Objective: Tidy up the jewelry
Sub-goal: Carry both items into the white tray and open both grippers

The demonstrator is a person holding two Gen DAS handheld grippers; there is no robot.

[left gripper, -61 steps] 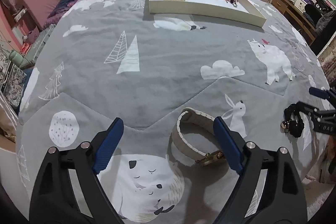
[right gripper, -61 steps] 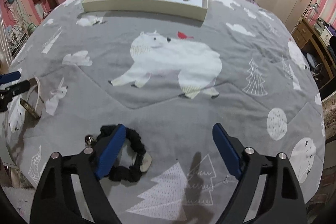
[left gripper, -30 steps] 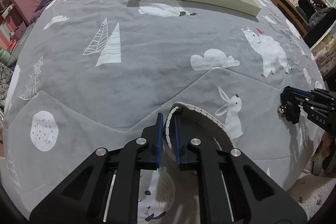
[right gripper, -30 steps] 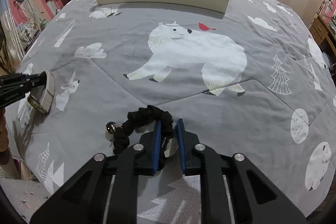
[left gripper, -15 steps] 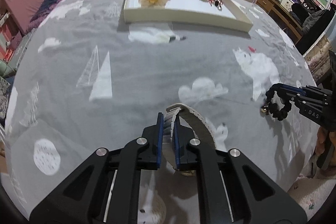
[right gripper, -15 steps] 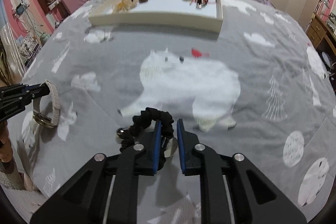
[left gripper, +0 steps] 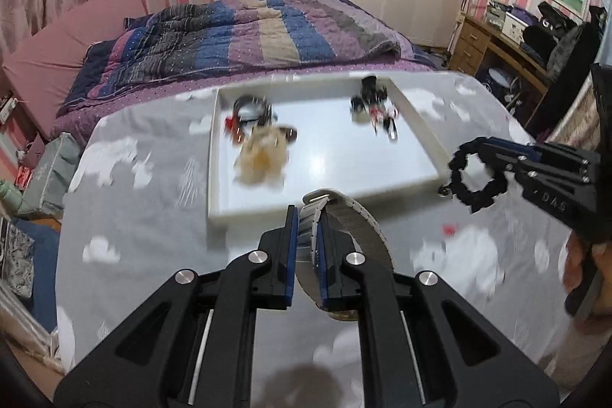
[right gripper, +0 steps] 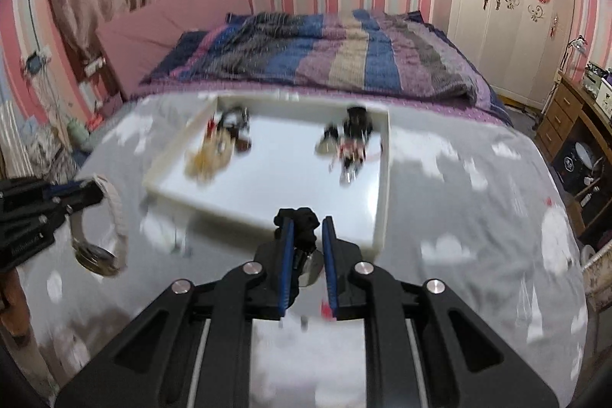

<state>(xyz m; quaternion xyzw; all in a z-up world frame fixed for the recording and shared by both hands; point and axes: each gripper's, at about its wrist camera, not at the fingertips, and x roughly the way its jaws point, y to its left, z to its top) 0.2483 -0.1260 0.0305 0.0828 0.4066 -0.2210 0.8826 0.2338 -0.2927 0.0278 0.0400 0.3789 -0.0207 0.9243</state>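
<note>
Both grippers had lifted off the grey blanket (left gripper: 153,255) within the last second and now hung in the air before the white tray (left gripper: 417,136), each carrying a piece. The left gripper (left gripper: 305,247) was clamped on the strap of a beige wristwatch (left gripper: 359,220), whose round case dangled below in the right wrist view. The right gripper (right gripper: 305,247) was clenched on a black scrunchie bracelet (right gripper: 302,224) with a small bell. By my reading, pickup was finished and only placement remained. The tray, lying on the bed, held two blurred clusters: a yellowish fluffy piece with dark and red bits (left gripper: 260,148) at its left end, and black-and-red trinkets (left gripper: 375,106) at its right. Its middle was bare.
</note>
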